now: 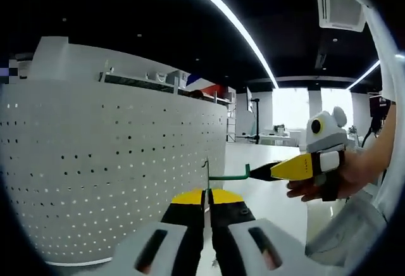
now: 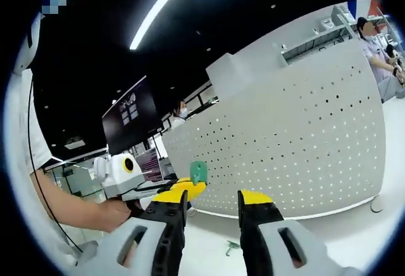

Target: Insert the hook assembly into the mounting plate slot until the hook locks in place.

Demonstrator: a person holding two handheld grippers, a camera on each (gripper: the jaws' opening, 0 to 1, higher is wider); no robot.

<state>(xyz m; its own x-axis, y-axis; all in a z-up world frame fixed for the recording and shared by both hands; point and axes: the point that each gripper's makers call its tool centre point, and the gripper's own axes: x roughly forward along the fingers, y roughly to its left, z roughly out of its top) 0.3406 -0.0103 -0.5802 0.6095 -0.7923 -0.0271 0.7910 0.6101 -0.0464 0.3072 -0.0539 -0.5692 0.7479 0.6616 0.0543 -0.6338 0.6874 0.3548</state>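
A green hook (image 1: 229, 176) hangs in the air in front of a white perforated panel (image 1: 114, 162). My left gripper (image 1: 207, 195) is shut on the hook's thin upright base, seen edge-on between the yellow tips. The hook's arm runs right to the right gripper (image 1: 272, 170), whose tip meets its upturned end. In the right gripper view, my right gripper (image 2: 218, 195) stands open with a wide gap. The hook's green end (image 2: 199, 172) sits just above its left jaw, where the left gripper (image 2: 185, 187) reaches in. The perforated panel (image 2: 297, 143) curves behind.
A person's hand (image 1: 316, 190) holds the right gripper, and a forearm (image 2: 76, 209) holds the left. A small green part (image 2: 231, 247) lies on the white surface below. Another person (image 2: 373, 48) stands behind the panel. A dark screen (image 2: 130, 121) hangs at the back.
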